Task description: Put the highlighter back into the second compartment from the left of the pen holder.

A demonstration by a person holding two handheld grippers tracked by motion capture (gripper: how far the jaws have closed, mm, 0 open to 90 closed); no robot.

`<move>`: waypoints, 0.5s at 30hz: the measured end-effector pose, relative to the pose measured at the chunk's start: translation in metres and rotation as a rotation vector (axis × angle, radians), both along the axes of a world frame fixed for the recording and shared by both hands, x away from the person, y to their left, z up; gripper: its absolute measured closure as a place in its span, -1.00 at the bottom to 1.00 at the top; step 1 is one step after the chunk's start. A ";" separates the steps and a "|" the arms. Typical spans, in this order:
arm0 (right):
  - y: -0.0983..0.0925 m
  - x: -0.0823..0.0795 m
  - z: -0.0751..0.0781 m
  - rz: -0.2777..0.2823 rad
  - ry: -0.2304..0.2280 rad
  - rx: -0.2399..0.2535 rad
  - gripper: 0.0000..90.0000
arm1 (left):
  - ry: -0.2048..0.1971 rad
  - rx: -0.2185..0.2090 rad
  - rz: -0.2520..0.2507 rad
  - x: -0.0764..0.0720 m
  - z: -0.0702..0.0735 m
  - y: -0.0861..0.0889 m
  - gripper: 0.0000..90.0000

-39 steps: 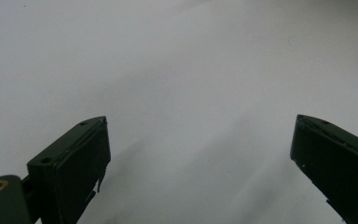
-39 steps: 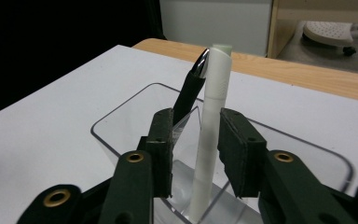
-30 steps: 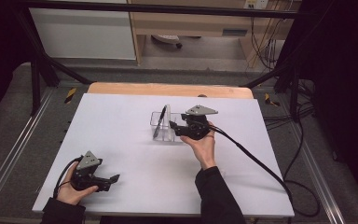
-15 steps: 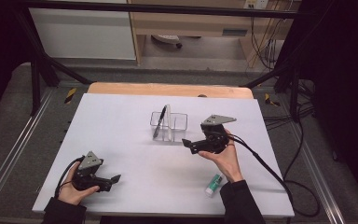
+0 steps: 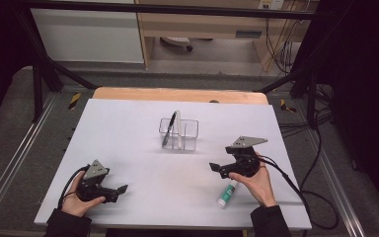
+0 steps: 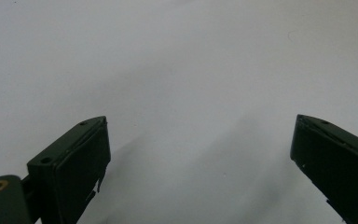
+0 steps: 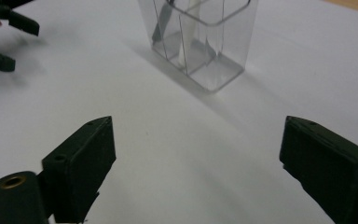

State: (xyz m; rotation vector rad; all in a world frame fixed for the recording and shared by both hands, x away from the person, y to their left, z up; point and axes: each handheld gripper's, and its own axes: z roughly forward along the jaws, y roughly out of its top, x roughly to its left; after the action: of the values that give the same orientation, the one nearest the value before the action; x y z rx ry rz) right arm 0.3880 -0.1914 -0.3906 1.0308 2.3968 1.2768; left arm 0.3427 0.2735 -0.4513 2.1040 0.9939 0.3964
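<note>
Black jaws of the right gripper (image 5: pixel 214 168) are seen standing wide apart with nothing between them; they have just been closing a little after a wider spread. The right gripper is held in the person's right hand (image 5: pixel 259 180) low over the near right part of the white counter (image 5: pixel 128 128), its jaws pointed left. In the right gripper view the jaws rise at either side of bare white surface, and the clear organizer (image 7: pixel 200 42) is seen beyond them, standing upright.

Just near of the right gripper, a white tube with a green cap (image 5: pixel 226 193) is seen lying flat on the counter, beside the right hand, apart from the jaws. The cap end is turned toward the near edge.

Farther off, toward the middle of the counter, the clear organizer (image 5: pixel 187 136) is placed, divided into compartments. A black pen (image 5: pixel 168 129) is leaned in its left compartment, tilted, and a pale slim item (image 5: pixel 178 129) is stood up beside it at the middle divider.

At the near left, the left gripper (image 5: pixel 123 189) is held in the left hand (image 5: pixel 81 202), resting low on the counter, jaws pointed right. In the left gripper view its jaws are seen wide apart over bare white surface, holding nothing.
</note>
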 end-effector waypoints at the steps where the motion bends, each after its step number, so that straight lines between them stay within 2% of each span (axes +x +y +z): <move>1: -0.003 -0.002 -0.002 0.001 0.003 -0.003 -0.63 | -0.001 0.001 0.000 0.000 0.000 0.000 -0.91; 4: -0.013 -0.009 -0.006 0.001 0.014 0.002 -0.48 | -0.001 0.001 0.000 0.000 0.000 -0.001 -0.91; 7: -0.019 -0.016 -0.007 0.007 0.006 -0.014 -0.33 | -0.003 0.002 -0.002 0.000 0.000 -0.001 -0.91; 9: -0.024 -0.020 -0.008 0.015 0.005 -0.001 -0.22 | -0.003 0.000 -0.002 0.000 0.001 0.000 -0.90; 15: -0.037 -0.031 -0.014 0.022 0.011 -0.004 0.11 | -0.004 -0.003 -0.007 0.000 0.001 0.000 -0.90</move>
State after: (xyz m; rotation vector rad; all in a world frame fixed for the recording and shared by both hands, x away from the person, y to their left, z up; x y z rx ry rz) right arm 0.3573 -0.2288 -0.4050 1.0162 2.4246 1.2763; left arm 0.3423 0.2734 -0.4503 2.1021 0.9840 0.3956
